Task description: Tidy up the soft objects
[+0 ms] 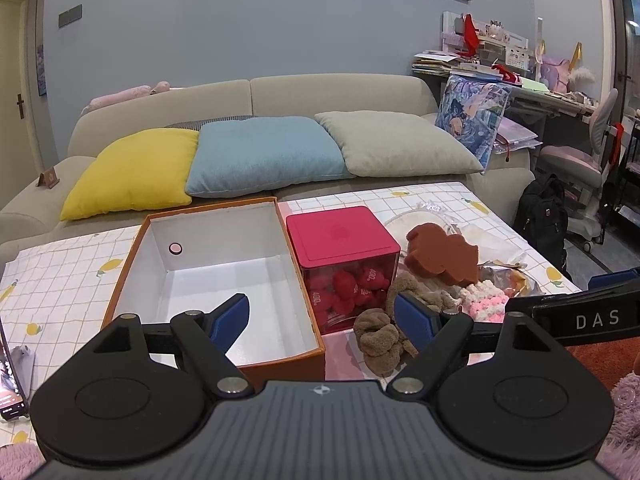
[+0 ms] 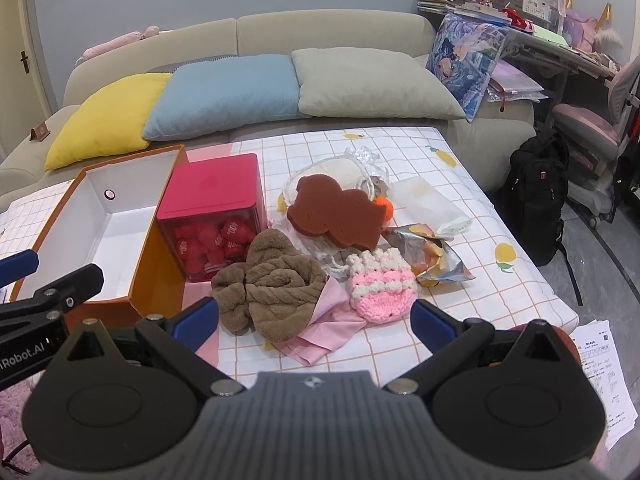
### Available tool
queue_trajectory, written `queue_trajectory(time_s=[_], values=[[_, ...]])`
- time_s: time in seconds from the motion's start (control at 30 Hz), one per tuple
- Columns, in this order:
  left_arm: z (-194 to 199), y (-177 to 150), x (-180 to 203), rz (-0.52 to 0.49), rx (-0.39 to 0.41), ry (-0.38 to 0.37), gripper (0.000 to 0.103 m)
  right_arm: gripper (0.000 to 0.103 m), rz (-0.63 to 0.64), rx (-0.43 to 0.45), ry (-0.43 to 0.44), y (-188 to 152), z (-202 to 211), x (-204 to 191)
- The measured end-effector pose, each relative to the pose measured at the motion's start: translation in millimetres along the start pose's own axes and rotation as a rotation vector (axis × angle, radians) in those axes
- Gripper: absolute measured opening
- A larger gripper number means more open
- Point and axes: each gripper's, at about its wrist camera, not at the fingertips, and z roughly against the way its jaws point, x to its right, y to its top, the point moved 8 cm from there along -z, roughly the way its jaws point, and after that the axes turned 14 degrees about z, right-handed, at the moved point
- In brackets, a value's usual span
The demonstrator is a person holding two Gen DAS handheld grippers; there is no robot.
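Counting what's on the checked tablecloth (image 2: 460,216): 1 orange box (image 2: 160,268), open, white inside & nothing in it; 1 clear cube w/ red lid (image 2: 212,188), holding several small red plush bits w/ white print, too packed to count; 1 brown towel (image 2: 276,284); 1 brown sponge (image 2: 340,212); 1 pink-white crochet piece (image 2: 380,284); 1 pink cloth (image 2: 328,324); 1 crumpled foil wrapper (image 2: 432,256); clear plastic bags behind, number unclear.

Soft pile sits right of the cube, mid-table. Towel is fluffy, twisted into rope-like folds, touching the cube's front corner and lying on the pink cloth. Sponge is flat, lobed outline, resting tilted on the bags behind the towel. Crochet piece is knobbly, striped pink/white, just beside the towel, touching the pink cloth.

Behind the table: sofa (image 2: 340,32) w/ 3 plain cushions (yellow, blue, grey-green) & 1 printed one at the right end.

Left gripper (image 1: 322,316): jaws apart, nothing between, hovering over the box's near right corner. Right gripper (image 2: 316,320): jaws wide apart, nothing held, low over the pink cloth, near the towel & crochet piece.
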Motion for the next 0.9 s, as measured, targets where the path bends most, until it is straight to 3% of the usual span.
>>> queue_trajectory(time_s=[0.9], values=[[1.1, -0.5, 1.8, 0.003, -0.017, -0.007, 0.095, 0.1, 0.002, -0.019, 0.0, -0.9, -3.9, 0.2]])
